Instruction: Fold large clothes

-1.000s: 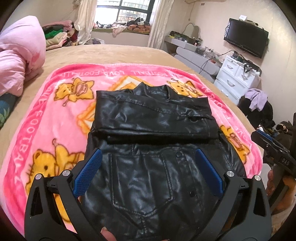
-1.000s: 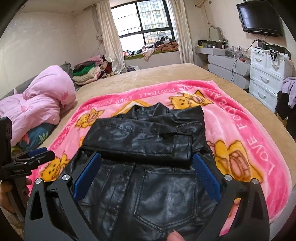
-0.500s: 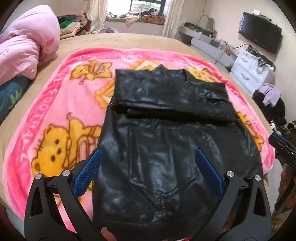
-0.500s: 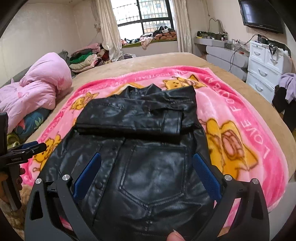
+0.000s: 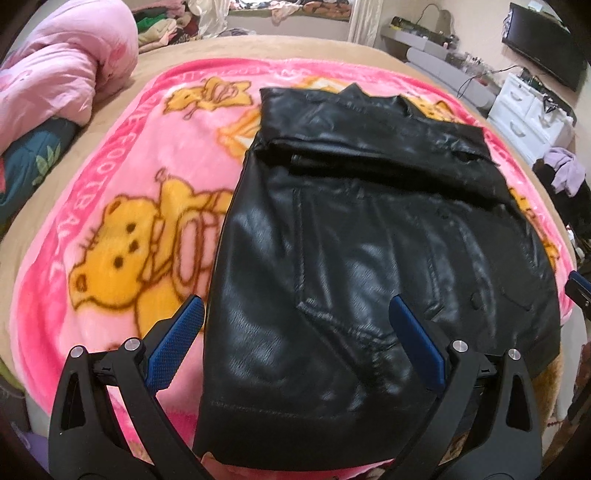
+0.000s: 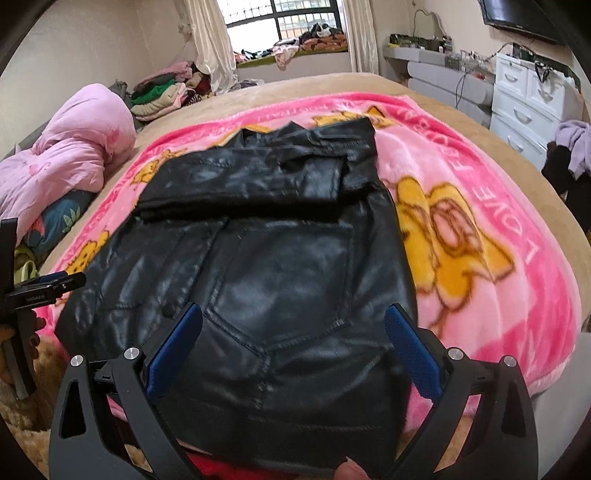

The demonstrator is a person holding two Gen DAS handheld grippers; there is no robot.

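Jacket (image 5: 369,236) flat on blanket (image 5: 122,206), sleeves folded.

I see a barred window (image 6: 291,22) with pale curtains (image 6: 207,40) letting in daylight, clothes heaped along its sill (image 6: 314,40). White drawers (image 6: 524,96) stand at the right wall under a mounted television (image 6: 517,14). A tan bed (image 6: 517,177) fills the room.

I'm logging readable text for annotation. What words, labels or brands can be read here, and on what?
"LOVE FO": on the border of the pink blanket, right wrist view; the rest runs off blurred.
"FOOTBA": on the blanket's left border, left wrist view; partly legible.
Far border lettering: upside down, too blurred.
Small white label on the left tool: too small to read.
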